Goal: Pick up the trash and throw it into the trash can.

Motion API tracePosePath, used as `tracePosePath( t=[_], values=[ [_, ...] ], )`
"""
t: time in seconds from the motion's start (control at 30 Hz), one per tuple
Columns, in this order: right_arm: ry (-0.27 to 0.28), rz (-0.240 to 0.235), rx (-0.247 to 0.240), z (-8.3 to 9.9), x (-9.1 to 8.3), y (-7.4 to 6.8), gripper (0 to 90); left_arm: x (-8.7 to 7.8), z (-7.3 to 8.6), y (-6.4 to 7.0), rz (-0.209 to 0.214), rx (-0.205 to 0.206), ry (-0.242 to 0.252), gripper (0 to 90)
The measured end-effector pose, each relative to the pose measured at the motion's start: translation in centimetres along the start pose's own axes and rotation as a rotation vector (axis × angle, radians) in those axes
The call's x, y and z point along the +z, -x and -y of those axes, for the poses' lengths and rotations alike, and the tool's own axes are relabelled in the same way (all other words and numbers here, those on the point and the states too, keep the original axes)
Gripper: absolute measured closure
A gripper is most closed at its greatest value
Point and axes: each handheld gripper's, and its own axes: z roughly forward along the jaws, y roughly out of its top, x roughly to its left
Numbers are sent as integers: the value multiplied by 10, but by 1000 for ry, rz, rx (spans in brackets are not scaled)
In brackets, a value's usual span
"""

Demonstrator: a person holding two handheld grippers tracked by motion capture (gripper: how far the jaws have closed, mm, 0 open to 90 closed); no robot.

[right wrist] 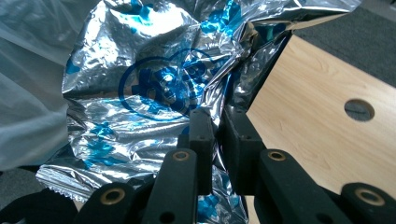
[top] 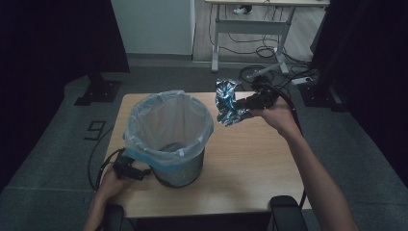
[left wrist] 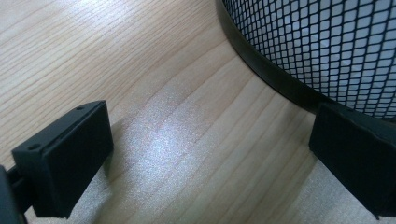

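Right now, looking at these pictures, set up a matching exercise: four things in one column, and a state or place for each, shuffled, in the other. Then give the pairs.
Things:
1. right gripper
2. left gripper
3. mesh bin
4. foil wrapper

States or places:
A. lined with a clear bag
B. open, beside the bin's base
C. crumpled, silver and blue, held above the table
D. shut on the wrapper

Pairs: 1-D, 2-B, 3-A, 4-C

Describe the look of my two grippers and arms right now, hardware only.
Both are black. The left gripper has flat rectangular pads with small screw holes. The right gripper has narrow jaws on linkage arms with brass-coloured rivets. A black cable trails from it. Forearms are bare, no sleeves.
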Motion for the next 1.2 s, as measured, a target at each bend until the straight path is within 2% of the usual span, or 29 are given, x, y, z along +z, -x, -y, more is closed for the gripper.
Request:
tracePosePath(
  t=[0.2, 0.37, 0.43, 0.63, 0.67, 0.83, 0.9, 0.97, 1.03, 1.1, 1.13, 1.2],
  values=[
    [8, -14, -37, -17, -1, -14, 812, 0, 0, 0, 0, 0, 0, 0],
    [12, -41, -74, -33, 4, -30, 810, 0, 0, 0, 0, 0, 0, 0],
    [14, -47, -78, -35, 5, -32, 810, 0, 0, 0, 0, 0, 0, 0],
    [4, -87, -114, -48, 22, -50, 810, 0, 0, 0, 0, 0, 0, 0],
    [-6, -93, -132, -53, 29, -55, 809, 0, 0, 0, 0, 0, 0, 0],
    [-14, -110, -158, -60, 41, -65, 808, 0, 0, 0, 0, 0, 0, 0],
    [-27, -128, -174, -65, 53, -75, 807, 0, 0, 0, 0, 0, 0, 0],
    [-29, -131, -179, -66, 56, -77, 806, 0, 0, 0, 0, 0, 0, 0],
    [-41, -153, -197, -70, 70, -87, 805, 0, 0, 0, 0, 0, 0, 0],
    [-44, -160, -201, -70, 73, -89, 805, 0, 0, 0, 1, 0, 0, 0],
    [-50, -176, -211, -71, 82, -94, 805, 0, 0, 0, 0, 1, 0, 0],
    [-67, -180, -217, -71, 92, -99, 804, 0, 0, 0, 1, 1, 0, 0]
  ],
)
